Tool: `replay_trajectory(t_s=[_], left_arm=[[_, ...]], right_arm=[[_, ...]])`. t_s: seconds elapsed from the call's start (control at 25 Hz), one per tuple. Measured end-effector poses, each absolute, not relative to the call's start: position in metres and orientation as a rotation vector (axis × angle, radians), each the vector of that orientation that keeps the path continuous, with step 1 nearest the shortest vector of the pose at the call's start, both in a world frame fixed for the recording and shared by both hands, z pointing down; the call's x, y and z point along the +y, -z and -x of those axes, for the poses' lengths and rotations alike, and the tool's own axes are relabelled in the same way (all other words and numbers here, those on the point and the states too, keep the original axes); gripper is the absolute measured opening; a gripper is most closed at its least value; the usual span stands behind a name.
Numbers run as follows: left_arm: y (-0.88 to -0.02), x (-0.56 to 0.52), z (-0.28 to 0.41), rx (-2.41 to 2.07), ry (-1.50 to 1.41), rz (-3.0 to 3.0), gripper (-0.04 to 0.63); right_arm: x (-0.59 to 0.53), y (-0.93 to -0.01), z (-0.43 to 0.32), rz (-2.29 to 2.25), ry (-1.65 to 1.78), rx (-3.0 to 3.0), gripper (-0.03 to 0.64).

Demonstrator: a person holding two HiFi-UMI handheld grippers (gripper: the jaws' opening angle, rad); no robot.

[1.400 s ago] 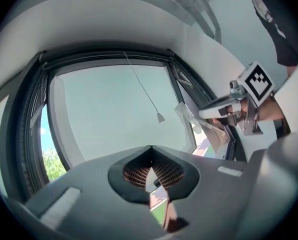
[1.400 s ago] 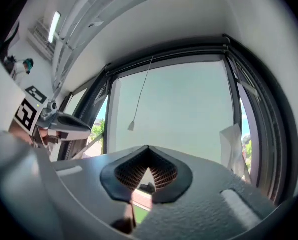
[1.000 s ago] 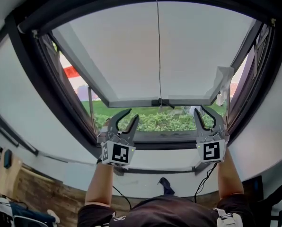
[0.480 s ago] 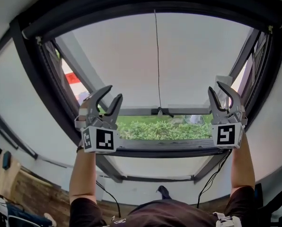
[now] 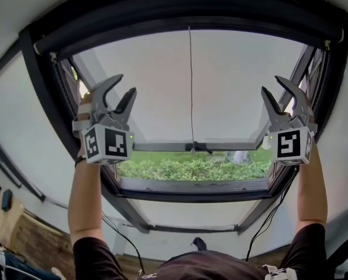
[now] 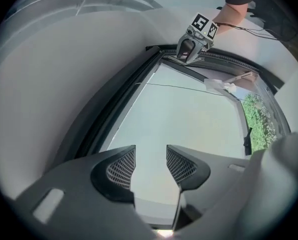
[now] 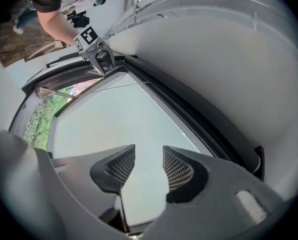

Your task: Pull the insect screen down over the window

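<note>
Left claw: jaws have just been opened wide, nothing is held between them; upper left.
Right claw: likewise just opened, empty; upper right.
Insect screen: not drawn; judged to be rolled inside the dark top bar, upper centre.
Risk: the bar could be skewed by uneven grips, and the hanging cord could be snagged.

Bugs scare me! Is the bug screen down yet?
Nothing done yet: no insect screen covers the window frame. In hand: left gripper and right gripper are raised near its top, jaws just opened, both empty. Left: grab the screen, maybe by the thin hanging cord, and pull it down.
</note>
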State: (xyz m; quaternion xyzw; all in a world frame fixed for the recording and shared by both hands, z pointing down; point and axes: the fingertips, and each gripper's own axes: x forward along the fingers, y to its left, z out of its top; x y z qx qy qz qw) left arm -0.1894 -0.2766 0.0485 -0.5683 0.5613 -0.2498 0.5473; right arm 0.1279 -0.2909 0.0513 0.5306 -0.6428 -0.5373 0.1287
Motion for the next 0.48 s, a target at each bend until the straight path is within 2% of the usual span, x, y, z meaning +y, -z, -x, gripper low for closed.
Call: replay_trajectory(t_s=[0.36, 0.48], left_arm=[[0.014, -0.268, 0.195, 1.362, 0.547, 1.223, 0.212], [0.027, -0.269, 0.194, 1.344, 0.549, 1.23, 0.189]], right_arm=[[-0.294, 0.015, -0.139, -1.609, 1.639, -1.718, 0.175], [-0.293, 0.033, -0.139, -1.608, 1.65, -1.702, 0.173]])
